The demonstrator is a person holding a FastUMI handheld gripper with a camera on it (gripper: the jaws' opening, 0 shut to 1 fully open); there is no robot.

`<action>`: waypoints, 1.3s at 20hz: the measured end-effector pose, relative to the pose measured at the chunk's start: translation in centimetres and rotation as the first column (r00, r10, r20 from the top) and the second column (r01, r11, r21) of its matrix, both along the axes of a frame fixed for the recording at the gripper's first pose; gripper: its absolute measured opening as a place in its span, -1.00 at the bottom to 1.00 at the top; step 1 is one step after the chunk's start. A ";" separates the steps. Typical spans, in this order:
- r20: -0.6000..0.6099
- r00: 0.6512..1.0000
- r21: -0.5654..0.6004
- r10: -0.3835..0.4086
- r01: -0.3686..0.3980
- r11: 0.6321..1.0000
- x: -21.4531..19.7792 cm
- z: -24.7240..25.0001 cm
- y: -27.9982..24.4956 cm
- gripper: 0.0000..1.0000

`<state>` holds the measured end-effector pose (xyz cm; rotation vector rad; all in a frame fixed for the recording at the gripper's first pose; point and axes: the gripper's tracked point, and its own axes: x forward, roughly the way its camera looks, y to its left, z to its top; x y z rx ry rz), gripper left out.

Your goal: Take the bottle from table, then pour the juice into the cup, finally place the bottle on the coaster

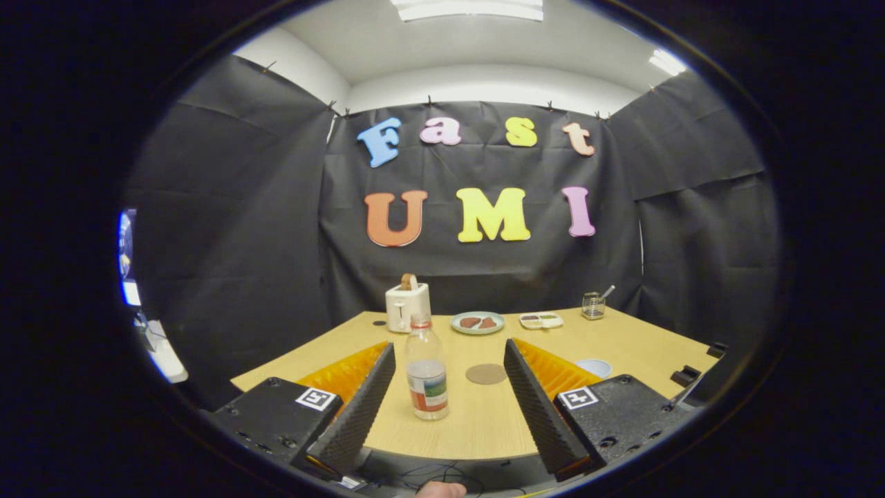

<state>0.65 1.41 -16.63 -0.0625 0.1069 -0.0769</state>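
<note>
We see the tongs [449,360] spread wide above the near edge of the wooden worktop [622,339], holding nothing and touching nothing. Each finger stands clear of the things on the worktop.

Going from left to right, the left finger [363,404] comes first, slanting inward. Just to its right stands the bottle [426,370], upright on the worktop, between the two fingers and nearer to the left one, with a gap on either side. It is clear plastic with a red cap and a coloured label, and a reddish drink fills only its lower part. Beyond it, at the far side of the worktop, stands a white toaster [406,306] with a slice of bread poking out of the top.

Next comes the round brown coaster [486,374], lying flat between the fingers, to the right of the bottle and a little farther off. Far behind it we see a pale plate [478,322] with brown food on it, then a small white tray [541,320] with several compartments.

The right finger [536,401] follows. Just beyond it a pale cup [594,366] sits on the worktop, partly hidden. At the far right stands a small glass jar [592,305] with a spoon in it.
</note>
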 end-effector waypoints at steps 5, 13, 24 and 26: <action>-0.025 0.999 -0.041 -0.040 0.039 0.998 2.9 -4.3 0.1 1.00; -0.086 0.995 -0.059 -0.052 0.047 0.997 8.1 -9.1 1.7 1.00; -0.122 0.988 -0.067 -0.096 0.088 0.994 12.5 -12.3 2.1 1.00; -0.131 0.985 -0.076 -0.111 0.102 0.992 13.1 -12.8 1.7 1.00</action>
